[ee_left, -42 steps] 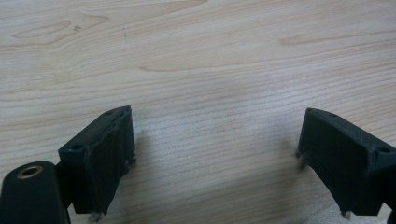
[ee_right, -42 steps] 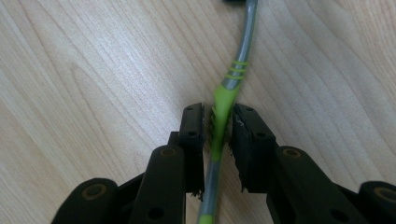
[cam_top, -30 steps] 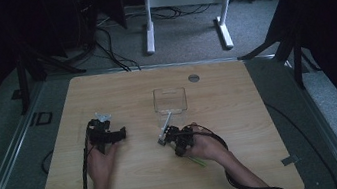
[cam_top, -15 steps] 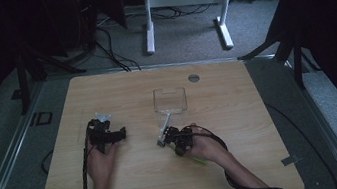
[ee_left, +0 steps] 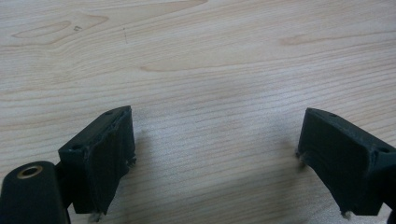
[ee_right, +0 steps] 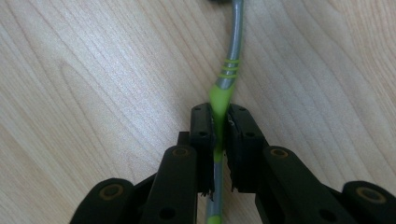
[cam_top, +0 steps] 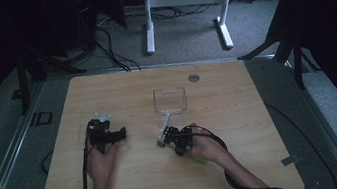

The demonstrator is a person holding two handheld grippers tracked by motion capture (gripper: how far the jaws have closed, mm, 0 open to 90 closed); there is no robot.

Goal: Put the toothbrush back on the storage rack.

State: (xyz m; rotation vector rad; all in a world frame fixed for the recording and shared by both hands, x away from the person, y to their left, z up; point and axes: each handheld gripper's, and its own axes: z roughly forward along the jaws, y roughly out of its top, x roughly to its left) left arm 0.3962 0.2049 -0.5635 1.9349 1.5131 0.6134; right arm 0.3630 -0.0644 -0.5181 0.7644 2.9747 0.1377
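A toothbrush [ee_right: 232, 51] with a grey neck and a lime green handle lies on the wooden table [cam_top: 240, 114]. My right gripper [ee_right: 220, 116] is shut on its green part, and its jaws have just been closing on it. In the high view the toothbrush [cam_top: 165, 124] points from the right gripper [cam_top: 170, 137] toward a clear plastic box [cam_top: 170, 99] behind it. My left gripper [cam_top: 111, 133] rests at the table's left. In the left gripper view the left gripper [ee_left: 215, 140] stands wide open over bare wood with nothing between its fingers.
A small grey round cap [cam_top: 194, 78] sits in the tabletop behind the box. Black cables trail from both grippers toward the near edge. White desk legs [cam_top: 148, 21] stand on the grey floor beyond the table.
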